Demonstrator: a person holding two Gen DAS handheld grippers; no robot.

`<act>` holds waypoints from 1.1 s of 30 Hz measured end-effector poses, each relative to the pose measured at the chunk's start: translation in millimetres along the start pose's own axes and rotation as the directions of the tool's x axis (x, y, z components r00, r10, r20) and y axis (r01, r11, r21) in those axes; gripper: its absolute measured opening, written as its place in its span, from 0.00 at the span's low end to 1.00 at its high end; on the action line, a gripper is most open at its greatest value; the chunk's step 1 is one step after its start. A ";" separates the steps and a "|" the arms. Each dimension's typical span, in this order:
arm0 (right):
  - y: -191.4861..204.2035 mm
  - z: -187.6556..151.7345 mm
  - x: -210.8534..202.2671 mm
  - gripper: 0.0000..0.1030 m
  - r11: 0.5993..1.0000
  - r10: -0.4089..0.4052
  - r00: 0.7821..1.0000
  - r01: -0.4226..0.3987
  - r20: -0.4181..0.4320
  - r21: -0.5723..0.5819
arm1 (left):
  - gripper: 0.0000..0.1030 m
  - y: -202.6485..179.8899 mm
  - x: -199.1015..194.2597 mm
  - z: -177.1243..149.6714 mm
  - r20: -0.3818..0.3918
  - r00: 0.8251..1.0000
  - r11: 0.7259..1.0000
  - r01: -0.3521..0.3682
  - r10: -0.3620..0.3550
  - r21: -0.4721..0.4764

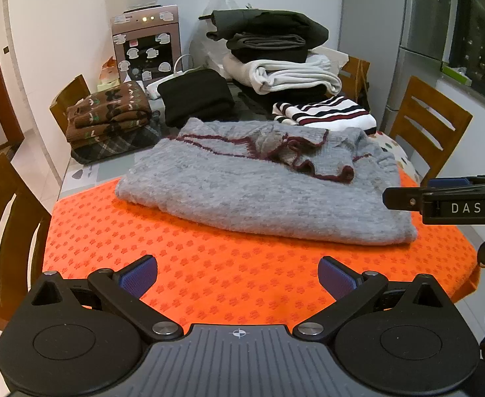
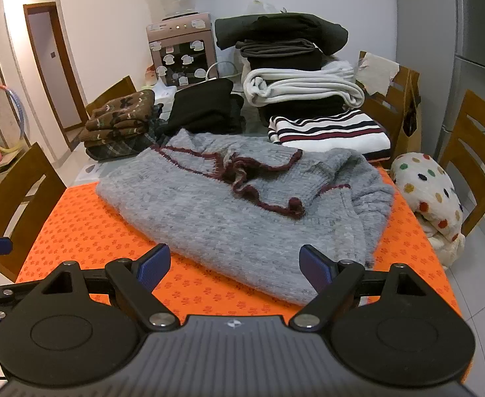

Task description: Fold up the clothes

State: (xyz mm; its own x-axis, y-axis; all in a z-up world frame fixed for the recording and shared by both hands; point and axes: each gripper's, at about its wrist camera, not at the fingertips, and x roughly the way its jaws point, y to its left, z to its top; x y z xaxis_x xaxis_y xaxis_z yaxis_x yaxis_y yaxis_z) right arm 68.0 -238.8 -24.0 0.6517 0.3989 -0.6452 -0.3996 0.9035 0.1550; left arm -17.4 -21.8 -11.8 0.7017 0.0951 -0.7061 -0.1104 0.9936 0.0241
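Dining-room clutter frames the scene: wooden chairs around a table (image 1: 77, 178) whose near half carries an orange mat (image 1: 209, 264) — the working surface. At the table's far end sit piles already folded: a tall stack of dark and white clothes (image 1: 275, 53), a striped top (image 1: 325, 114), a black garment (image 1: 196, 96) and a brown patterned sweater (image 1: 110, 112). On that evidence much of the laundry looks done.

Centre of the mat lies the grey sweater (image 1: 259, 192), the piece in hand. It appears partly folded: the body is doubled into a thick pad, a maroon-trimmed sleeve (image 2: 265, 182) is laid across the top with its cuff rumpled, and the right side still bunches loosely. I judge one or two folds remain, then a move to the piles. Its long axis runs across the mat from far left to near right, the neck end toward the far side as best I can tell.

Left gripper (image 1: 239, 276) hovers over bare mat, jaws spread wide, nothing between them. Right gripper (image 2: 235, 266) is likewise released — its pads straddle the sweater's near edge in view, not pressing on it.
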 end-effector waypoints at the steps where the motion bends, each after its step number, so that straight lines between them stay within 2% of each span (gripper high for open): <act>1: -0.8 -0.1 0.0 0.87 1.000 -0.001 1.000 0.001 0.000 0.002 | 1.00 -0.6 0.4 0.2 -0.001 1.000 1.000 0.001 -0.001 0.002; 13: -13.7 -3.7 6.4 0.87 1.000 -0.024 1.000 0.024 -0.013 0.019 | 1.00 -4.6 9.2 3.7 -0.023 1.000 1.000 0.012 -0.012 0.011; 19: -37.5 -6.7 21.6 0.87 0.996 -0.079 0.997 0.080 -0.022 0.033 | 1.00 2.0 14.5 5.0 -0.031 0.999 0.999 -0.029 0.029 -0.014; 25: -70.6 -2.7 62.6 0.87 0.994 -0.106 0.993 0.106 -0.049 0.001 | 1.00 7.5 21.4 5.0 -0.060 0.995 0.997 -0.076 0.074 -0.025; 33: -120.2 19.1 142.0 0.86 0.997 -0.065 0.994 0.068 -0.092 0.030 | 1.00 9.1 30.6 3.9 -0.110 0.984 0.987 -0.149 0.142 -0.057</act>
State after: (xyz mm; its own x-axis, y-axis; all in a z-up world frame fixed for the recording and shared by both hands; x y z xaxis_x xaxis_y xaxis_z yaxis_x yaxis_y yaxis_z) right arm 220.9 -287.8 -120.0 0.6141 0.3232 -0.7200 -0.3351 0.9328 0.1329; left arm 5.7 -9.7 -30.4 0.5968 0.2282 -0.7693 -0.2535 0.9632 0.0890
